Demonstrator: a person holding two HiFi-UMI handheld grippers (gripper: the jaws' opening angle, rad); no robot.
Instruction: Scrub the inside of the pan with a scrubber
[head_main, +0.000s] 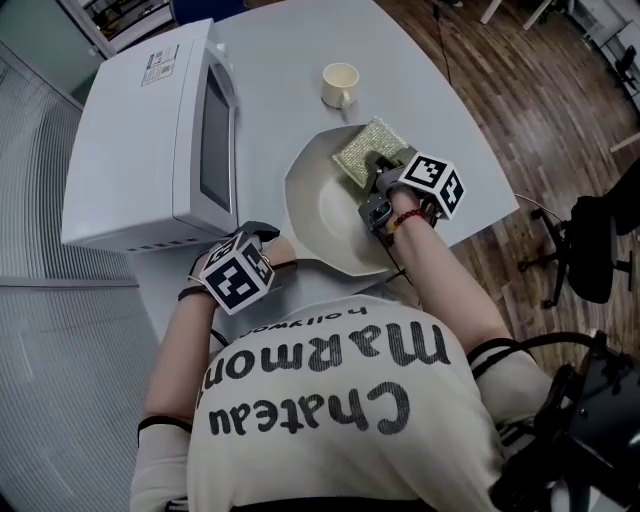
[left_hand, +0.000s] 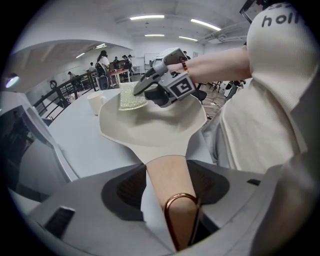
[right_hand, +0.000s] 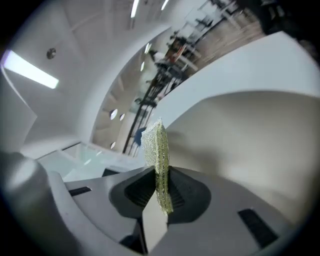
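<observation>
Pan (head_main: 325, 215) was at the table's (head_main: 280, 80) near edge, handle (left_hand: 172, 185) pointing back at the person, left gripper (left_hand: 167, 192) clamped on it. Right gripper (head_main: 374, 178) pinched the scrubber (head_main: 368, 150) tight over the far rim.

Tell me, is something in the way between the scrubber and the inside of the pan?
Nothing visible is. The right gripper pinches the yellow-green mesh scrubber at the far rim of the cream round pan, whose inside is bare. The white cup stands outside it.
</observation>
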